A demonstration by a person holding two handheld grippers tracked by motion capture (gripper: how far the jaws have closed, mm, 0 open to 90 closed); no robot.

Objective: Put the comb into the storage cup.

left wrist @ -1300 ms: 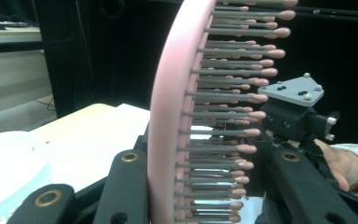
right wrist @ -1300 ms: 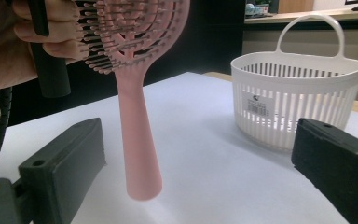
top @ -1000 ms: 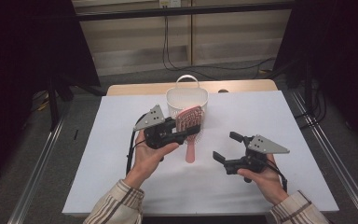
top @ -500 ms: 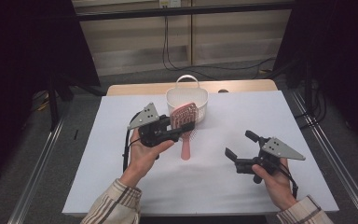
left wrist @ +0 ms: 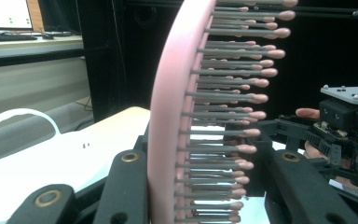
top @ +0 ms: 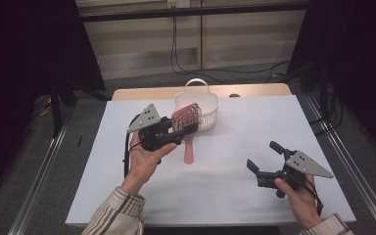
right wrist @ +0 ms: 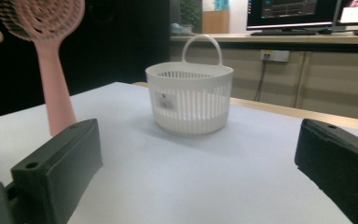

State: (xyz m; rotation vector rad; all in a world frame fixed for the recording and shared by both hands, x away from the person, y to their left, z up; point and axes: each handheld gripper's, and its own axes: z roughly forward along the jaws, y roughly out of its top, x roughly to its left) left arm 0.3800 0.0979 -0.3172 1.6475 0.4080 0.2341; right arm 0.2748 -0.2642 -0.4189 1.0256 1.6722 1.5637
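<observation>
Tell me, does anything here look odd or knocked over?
Nothing is spilled or damaged. The left claw grips a pink hairbrush by its bristled head, handle hanging down, near the upright white basket. The right claw is open and holds nothing.

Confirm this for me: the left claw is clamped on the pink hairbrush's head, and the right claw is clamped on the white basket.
Not quite. The left claw is clamped on the pink hairbrush, but the right claw holds nothing: in the right gripper view its jaws stand open, well short of the white basket, which sits untouched on the table.
</observation>
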